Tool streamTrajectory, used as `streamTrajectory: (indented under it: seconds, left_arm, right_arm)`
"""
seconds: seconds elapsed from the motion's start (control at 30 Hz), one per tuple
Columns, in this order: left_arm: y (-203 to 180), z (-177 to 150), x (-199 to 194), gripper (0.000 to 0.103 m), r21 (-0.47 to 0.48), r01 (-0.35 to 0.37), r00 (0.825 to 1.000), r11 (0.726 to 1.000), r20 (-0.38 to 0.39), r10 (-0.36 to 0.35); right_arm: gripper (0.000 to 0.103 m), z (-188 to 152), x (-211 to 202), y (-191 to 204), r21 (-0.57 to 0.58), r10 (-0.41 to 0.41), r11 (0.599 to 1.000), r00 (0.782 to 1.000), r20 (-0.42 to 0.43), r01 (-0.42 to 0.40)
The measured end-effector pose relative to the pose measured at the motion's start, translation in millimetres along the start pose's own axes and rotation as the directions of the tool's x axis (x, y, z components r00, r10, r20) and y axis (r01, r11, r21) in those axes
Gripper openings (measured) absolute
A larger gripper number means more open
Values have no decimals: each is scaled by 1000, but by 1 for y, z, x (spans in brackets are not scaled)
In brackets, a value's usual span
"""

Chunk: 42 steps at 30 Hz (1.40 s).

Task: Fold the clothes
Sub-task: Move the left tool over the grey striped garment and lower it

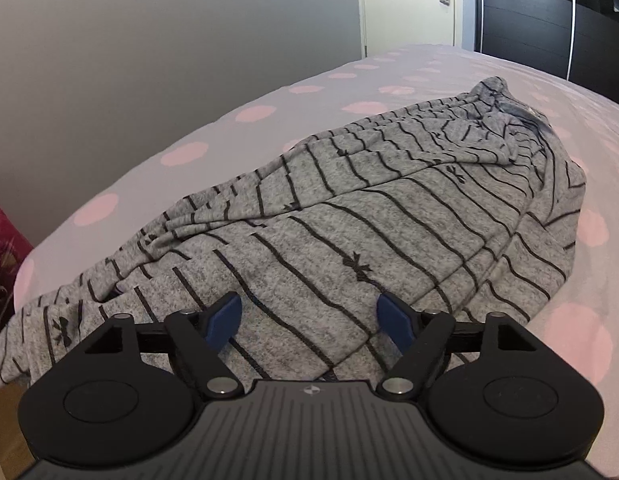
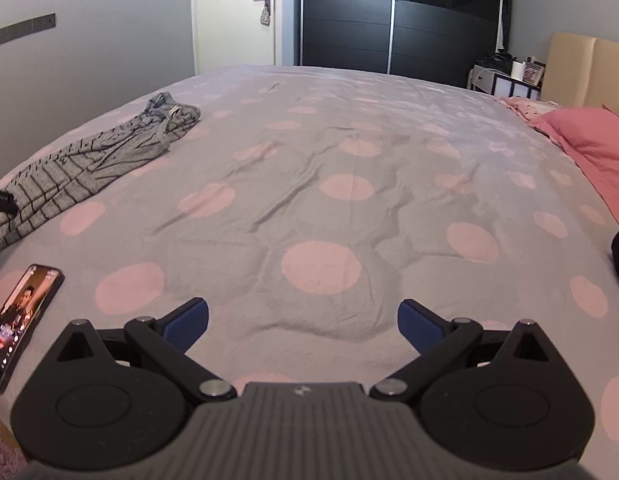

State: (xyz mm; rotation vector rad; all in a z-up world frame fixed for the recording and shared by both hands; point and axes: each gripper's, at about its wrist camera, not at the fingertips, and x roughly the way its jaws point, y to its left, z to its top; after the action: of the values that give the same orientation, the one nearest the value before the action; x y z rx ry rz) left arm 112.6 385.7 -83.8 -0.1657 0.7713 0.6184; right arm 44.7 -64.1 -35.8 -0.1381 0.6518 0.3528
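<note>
Striped grey garment (image 1: 329, 216) lengthwise toward the door (image 1: 409, 4), both grippers (image 1: 309, 316) (image 2: 303, 324) released, empty.

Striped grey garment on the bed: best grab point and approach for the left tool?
Take the striped grey garment by its near hem edge, low from the bed's near side. There the cloth lies flat and thin under the open left tool; the far end is bunched in folds.

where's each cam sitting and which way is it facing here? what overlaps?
Left wrist: on the left hand-held gripper, angled down over the striped grey garment near the bed edge; only its own open blue fingers show.
Right wrist: on the right hand-held gripper, angled down across the spotted bedsheet toward the wardrobe; open fingers show, phone at left.
Shared: garment, bedsheet, door, wardrobe.
</note>
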Motion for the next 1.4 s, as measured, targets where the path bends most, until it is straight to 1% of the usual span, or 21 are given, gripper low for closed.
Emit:
streamTrajectory:
  seconds: [0.03,0.17,0.37,0.53,0.6,0.7,0.73,0.77,0.8,0.87,0.97,1.0,1.07,1.1,1.17,1.23,1.3,1.33,1.37,1.4]
  left_arm:
    - [2,1,1,79,-6,5,1000,1000,-8,-5]
    - [6,2,3,80,-10,21,1000,1000,-22,-21]
    - [10,-4,4,82,-43,41,999,998,14,-40]
    - [2,-4,3,82,-32,3,1000,999,17,-3]
    - [-4,-5,2,83,3,-19,999,1000,30,19]
    - [-3,-6,2,83,19,-6,999,1000,45,5]
    - [0,-6,2,79,9,9,999,1000,49,-9]
    - [3,-5,1,70,-8,28,998,1000,52,-28]
    - [6,-4,-1,64,-25,44,998,999,56,-42]
    - [4,0,-4,30,-7,62,996,998,66,-61]
    - [-6,2,-4,13,73,43,996,996,72,-48]
    - [-7,3,-3,11,78,41,996,996,71,-47]
    - [-2,4,-3,0,38,39,997,999,70,-42]
    - [2,5,-5,0,15,43,997,999,71,-44]
    - [4,7,-10,0,3,57,996,998,74,-57]
    - [1,7,-16,2,41,70,994,997,77,-73]
    - [-6,5,-20,22,97,78,993,992,78,-85]
    - [-11,2,-23,49,128,64,993,990,92,-76]
    - [-16,-1,-26,65,159,43,992,986,112,-61]
    - [-23,-5,-29,65,195,13,989,981,139,-41]
  right_arm:
    - [102,0,2,3,-12,3,1000,1000,-4,-3]
    - [102,-1,7,10,-33,16,999,1000,-14,-17]
    - [102,-1,9,11,-26,17,1000,1000,-25,-18]
    - [102,-1,8,14,-36,22,999,999,-26,-23]
    - [102,-1,7,15,-38,25,999,999,-23,-26]
    - [102,-1,6,15,-36,29,999,999,-21,-29]
    - [102,-1,6,15,-35,30,999,999,-20,-30]
    - [102,-1,5,16,-35,32,999,999,-20,-32]
    - [102,-1,5,16,-36,34,999,999,-19,-34]
    - [102,-1,3,17,-43,36,998,999,-17,-37]
    - [102,-1,1,18,-46,37,998,999,-14,-38]
    - [102,-1,1,18,-46,38,998,999,-14,-38]
    - [102,-1,-1,18,-44,40,998,999,-11,-40]
    - [102,-1,-2,18,-44,40,998,999,-8,-41]
    - [102,0,-3,17,-44,40,998,999,-3,-40]
    - [102,-1,-4,17,-42,39,998,999,-3,-39]
    - [102,-1,-3,17,-40,40,998,999,-9,-41]
    - [102,0,-3,18,-41,41,998,999,-8,-42]
    - [102,0,-3,18,-41,43,998,999,-7,-43]
    - [102,0,-3,17,-43,42,998,999,-5,-42]
